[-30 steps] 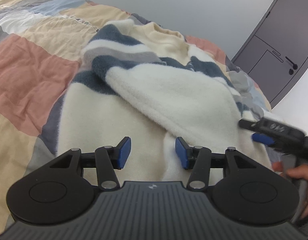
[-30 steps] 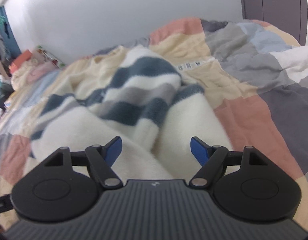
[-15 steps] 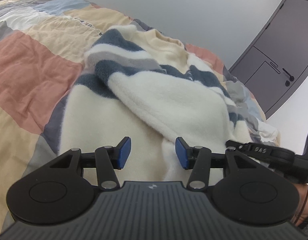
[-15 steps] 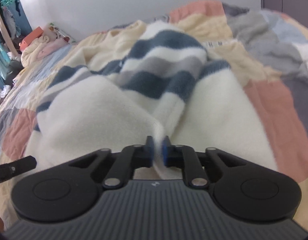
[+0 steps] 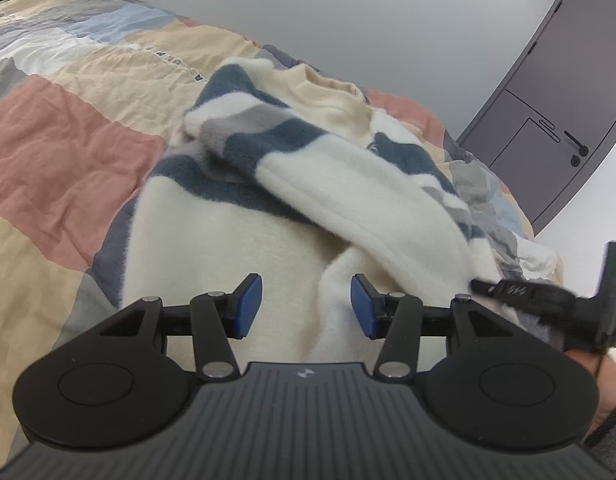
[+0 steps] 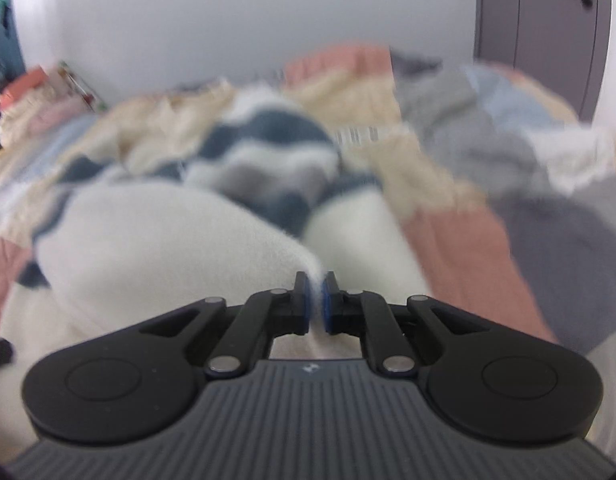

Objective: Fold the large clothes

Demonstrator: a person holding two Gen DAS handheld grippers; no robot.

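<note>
A fluffy cream sweater [image 5: 227, 248] with navy and grey stripes lies spread on the bed, one sleeve folded across its body. My left gripper [image 5: 305, 306] hovers open just above the cream hem, its blue pads apart with nothing pinched between them. In the right wrist view the sweater [image 6: 155, 248] fills the foreground, and my right gripper [image 6: 316, 304] is shut on a raised fold of its cream fabric. That same right gripper [image 5: 484, 289] shows at the far right of the left wrist view, at the sweater's edge.
The bed carries a patchwork quilt [image 5: 59, 152] of pink, beige, grey and blue squares. A grey door [image 5: 556, 112] stands behind the bed at the right. Pillows and bedding [image 6: 39, 100] pile up at the far left. A white wall backs the bed.
My right gripper went from open over the sweater to shut on a cream fold, and that fold is now lifted. The left gripper stayed open over the hem.
</note>
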